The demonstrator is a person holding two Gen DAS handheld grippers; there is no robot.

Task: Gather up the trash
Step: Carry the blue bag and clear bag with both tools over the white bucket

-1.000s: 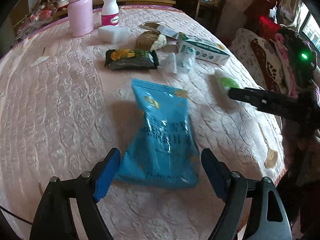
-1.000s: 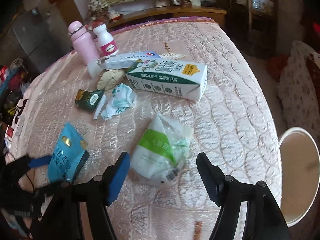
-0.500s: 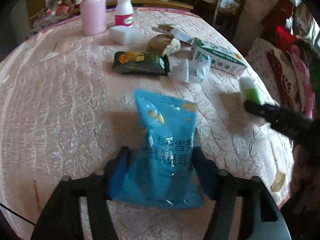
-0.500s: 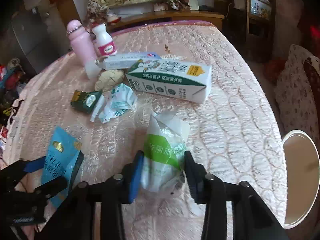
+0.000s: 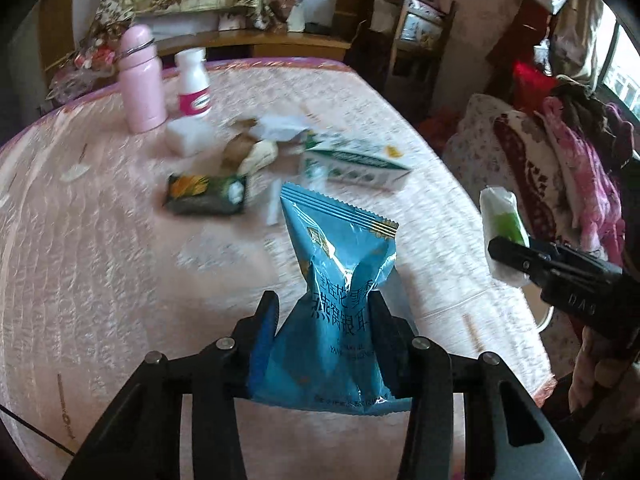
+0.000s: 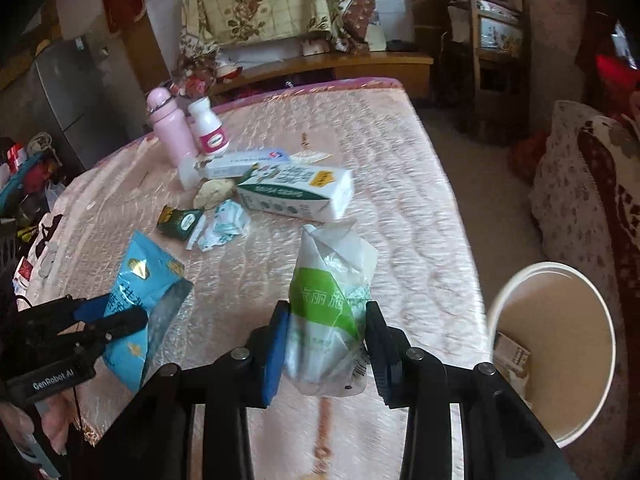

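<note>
A blue snack bag (image 5: 340,264) hangs above the pink quilted table (image 5: 100,280). My left gripper (image 5: 322,304) pinches its lower half, its jaws still closing and squeezing the bag in. The right wrist view shows the same bag (image 6: 144,276) at the lower left, in the left gripper (image 6: 120,316). A white and green plastic bag (image 6: 328,280) stands up between the pads of my right gripper (image 6: 326,316), which is shut on it. In the left wrist view that bag (image 5: 500,216) and the right gripper (image 5: 508,248) are at the right.
A white bin (image 6: 496,304) with some trash inside stands on the floor off the table's right edge. Further back lie a milk carton (image 6: 296,196), a dark green wrapper (image 6: 178,222) and crumpled paper (image 6: 224,228). A pink bottle (image 6: 168,132) and a white bottle (image 6: 208,128) stand behind.
Both grippers went from open around their bags to closed on them. Both bags have since risen off the table.
</note>
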